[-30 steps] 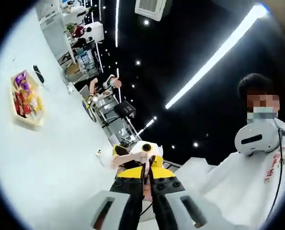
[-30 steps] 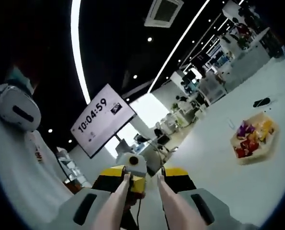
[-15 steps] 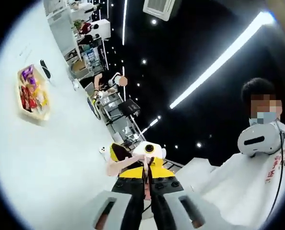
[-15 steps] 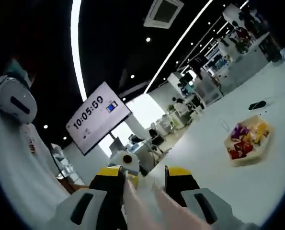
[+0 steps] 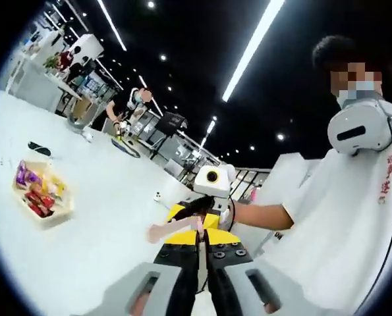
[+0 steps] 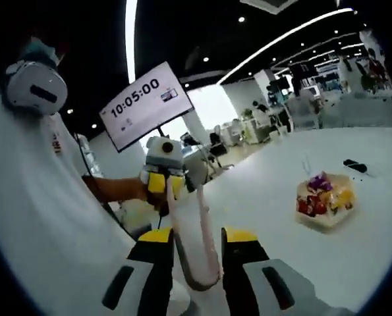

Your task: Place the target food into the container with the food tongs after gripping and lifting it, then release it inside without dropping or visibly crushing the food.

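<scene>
Pale pink food tongs stand between the yellow-and-black jaws of my right gripper, which is shut on their bend. Their two arms reach up to my left gripper, held by a hand. In the left gripper view my left gripper has its black jaws almost together on a thin pink strip, with a tong arm sticking out left. My right gripper faces it closely. A pale tray of colourful wrapped food lies on the white table, far from both grippers.
The tray and its food sit left on the wide white table. A small black object lies beyond the tray. A person in white stands close behind. A clock screen hangs at the back.
Both views have swung and rolled with the hands. The grippers have drawn apart, so more of the tongs' length shows between them. The tray stays put on the table.
</scene>
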